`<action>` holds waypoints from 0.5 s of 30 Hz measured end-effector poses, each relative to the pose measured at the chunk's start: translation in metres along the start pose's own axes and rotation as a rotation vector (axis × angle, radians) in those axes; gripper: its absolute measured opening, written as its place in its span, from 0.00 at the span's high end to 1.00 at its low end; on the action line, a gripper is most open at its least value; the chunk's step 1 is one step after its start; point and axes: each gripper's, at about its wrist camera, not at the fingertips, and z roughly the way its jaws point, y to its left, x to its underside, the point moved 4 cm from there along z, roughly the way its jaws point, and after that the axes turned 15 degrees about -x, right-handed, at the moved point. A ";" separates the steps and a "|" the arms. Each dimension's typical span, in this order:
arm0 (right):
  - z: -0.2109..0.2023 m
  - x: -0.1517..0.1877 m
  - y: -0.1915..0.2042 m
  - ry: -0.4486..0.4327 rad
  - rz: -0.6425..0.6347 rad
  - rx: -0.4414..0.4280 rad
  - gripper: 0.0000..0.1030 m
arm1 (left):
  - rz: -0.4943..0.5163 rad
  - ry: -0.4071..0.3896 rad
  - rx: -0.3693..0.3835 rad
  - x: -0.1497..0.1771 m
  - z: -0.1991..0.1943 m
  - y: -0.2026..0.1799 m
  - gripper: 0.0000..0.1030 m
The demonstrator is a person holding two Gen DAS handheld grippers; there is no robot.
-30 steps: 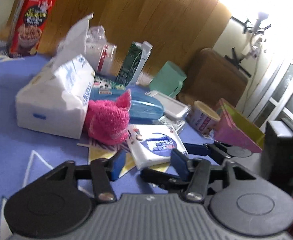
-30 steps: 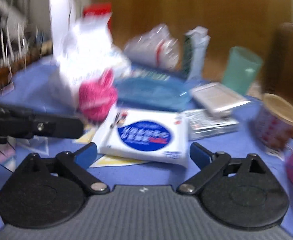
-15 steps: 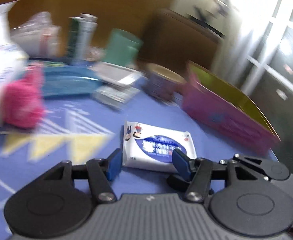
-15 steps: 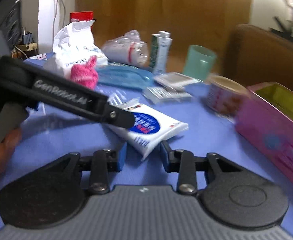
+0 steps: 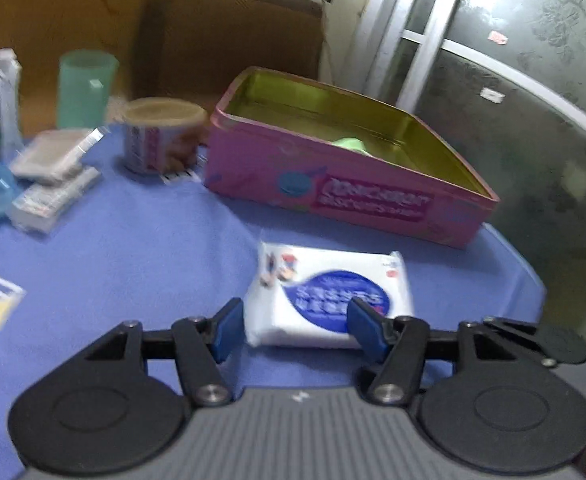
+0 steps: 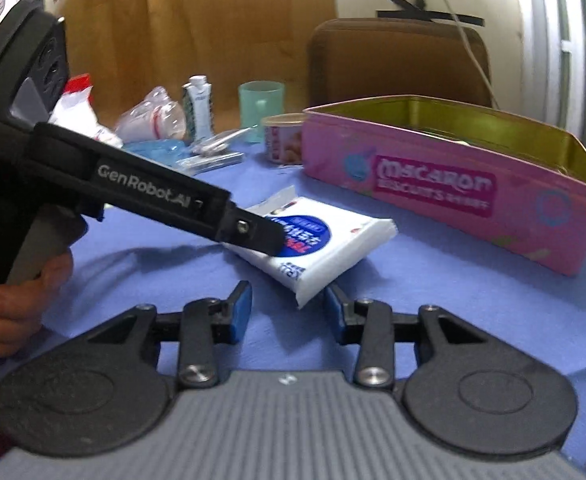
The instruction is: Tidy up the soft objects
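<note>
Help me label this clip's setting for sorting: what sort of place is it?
Most likely a lived-in home room, at a cluttered table. A blue tablecloth carries household odds and ends: a pink biscuit tin, a green cup and a pack of tissues. A brown chair stands behind it.

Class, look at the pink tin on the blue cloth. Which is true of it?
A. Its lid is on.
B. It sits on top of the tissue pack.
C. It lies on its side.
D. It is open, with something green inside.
D: the left wrist view shows the pink tin upright and lidless, gold walls bare, with something green inside; the tissue pack lies on the cloth in front of it.
</note>
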 end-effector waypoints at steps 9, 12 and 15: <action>-0.005 0.003 -0.001 -0.030 0.060 0.015 0.53 | -0.044 0.007 -0.219 -0.001 -0.006 0.038 0.29; -0.003 0.003 -0.003 -0.022 0.044 0.008 0.51 | -0.059 0.015 -0.255 0.002 -0.006 0.048 0.29; -0.003 0.002 -0.005 -0.017 0.040 0.005 0.50 | -0.062 0.014 -0.301 0.005 -0.004 0.057 0.27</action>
